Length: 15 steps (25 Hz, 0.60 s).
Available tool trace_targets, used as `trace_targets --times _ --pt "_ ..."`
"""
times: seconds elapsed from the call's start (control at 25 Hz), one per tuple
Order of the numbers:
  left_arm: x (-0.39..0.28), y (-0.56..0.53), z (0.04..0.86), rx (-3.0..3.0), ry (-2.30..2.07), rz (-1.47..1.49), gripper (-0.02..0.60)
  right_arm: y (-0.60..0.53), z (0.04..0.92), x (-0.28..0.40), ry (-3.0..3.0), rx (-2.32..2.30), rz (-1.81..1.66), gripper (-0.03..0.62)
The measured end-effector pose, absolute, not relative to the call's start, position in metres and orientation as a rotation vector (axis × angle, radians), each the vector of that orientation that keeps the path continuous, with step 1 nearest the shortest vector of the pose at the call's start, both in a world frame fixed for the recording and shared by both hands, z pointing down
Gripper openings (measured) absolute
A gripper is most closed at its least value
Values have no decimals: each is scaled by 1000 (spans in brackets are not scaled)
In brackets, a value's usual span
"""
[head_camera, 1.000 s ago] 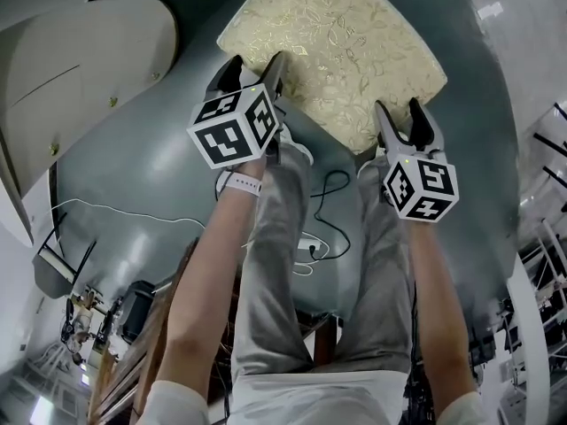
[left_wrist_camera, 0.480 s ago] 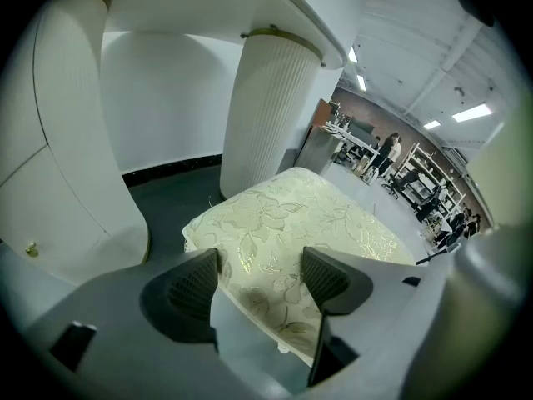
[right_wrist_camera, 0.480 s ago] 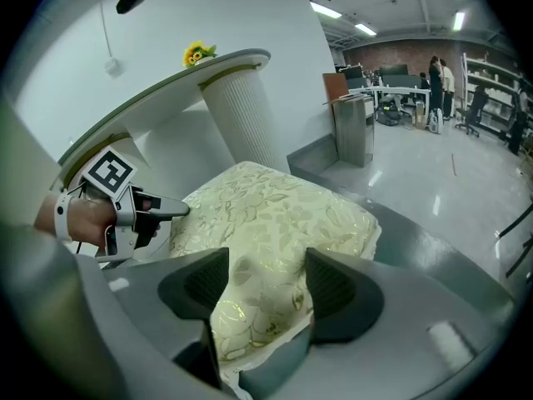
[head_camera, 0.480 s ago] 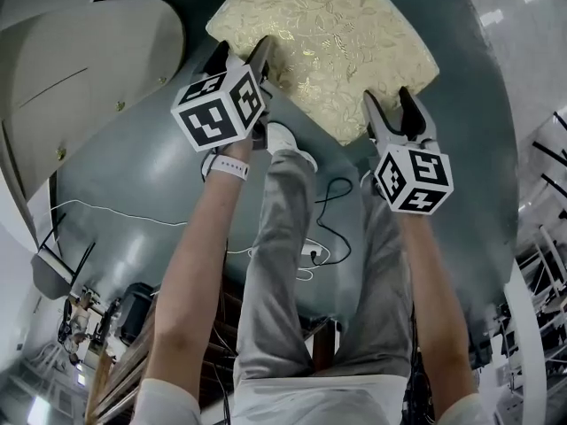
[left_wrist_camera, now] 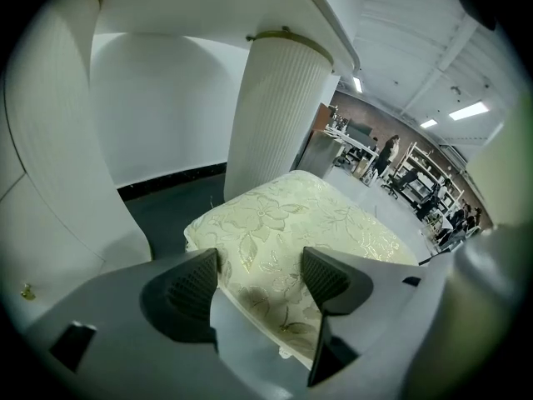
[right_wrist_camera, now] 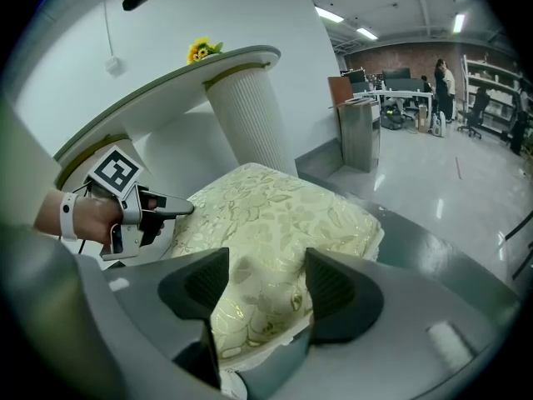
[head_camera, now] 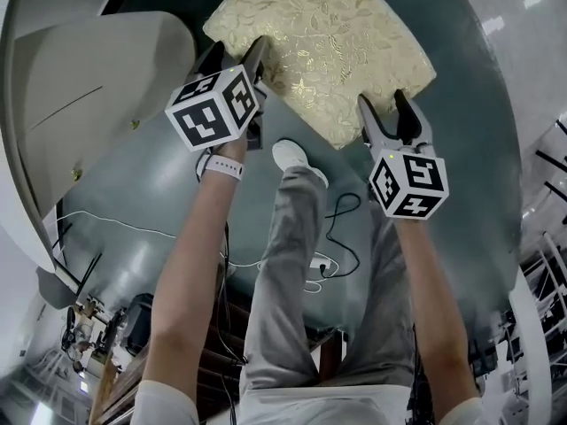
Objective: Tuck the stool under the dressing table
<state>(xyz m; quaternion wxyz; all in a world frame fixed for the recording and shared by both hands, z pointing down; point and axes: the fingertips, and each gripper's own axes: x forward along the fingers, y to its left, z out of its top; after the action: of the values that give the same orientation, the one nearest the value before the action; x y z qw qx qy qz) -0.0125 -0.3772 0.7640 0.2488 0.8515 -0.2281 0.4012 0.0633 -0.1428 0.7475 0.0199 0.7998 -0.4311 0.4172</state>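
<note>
The stool's cream cushion with a gold flower pattern (head_camera: 323,42) lies at the top of the head view, just right of the white dressing table (head_camera: 89,87). My left gripper (head_camera: 235,56) stands open at the cushion's near left corner, its jaws on either side of the cushion's edge (left_wrist_camera: 275,248). My right gripper (head_camera: 387,111) is open too, and straddles the near right corner (right_wrist_camera: 258,307). In the left gripper view (left_wrist_camera: 258,277) the table's ribbed white column (left_wrist_camera: 279,115) rises just beyond the stool. The right gripper view (right_wrist_camera: 266,286) also shows the left gripper (right_wrist_camera: 162,209) at the cushion's far side.
The person's legs and one white shoe (head_camera: 297,158) stand on the dark grey-green floor behind the stool. A black cable (head_camera: 332,228) and a white one (head_camera: 115,224) trail across the floor. Yellow flowers (right_wrist_camera: 198,51) sit on the tabletop. Desks and people are far off (right_wrist_camera: 441,77).
Both grippers and the stool have shifted forward, nearer the dressing table. The person's left foot has stepped forward behind them.
</note>
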Motion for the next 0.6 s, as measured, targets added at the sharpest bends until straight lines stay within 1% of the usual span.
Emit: trace_targets --times 0.24,0.6 --pt "-6 -457 765 2295 -649 1046 325 -222 746 71 -1379 2470 1275 299" --pt "12 -523 742 2371 -704 1019 318 -307 738 95 -1452 2461 1238 299"
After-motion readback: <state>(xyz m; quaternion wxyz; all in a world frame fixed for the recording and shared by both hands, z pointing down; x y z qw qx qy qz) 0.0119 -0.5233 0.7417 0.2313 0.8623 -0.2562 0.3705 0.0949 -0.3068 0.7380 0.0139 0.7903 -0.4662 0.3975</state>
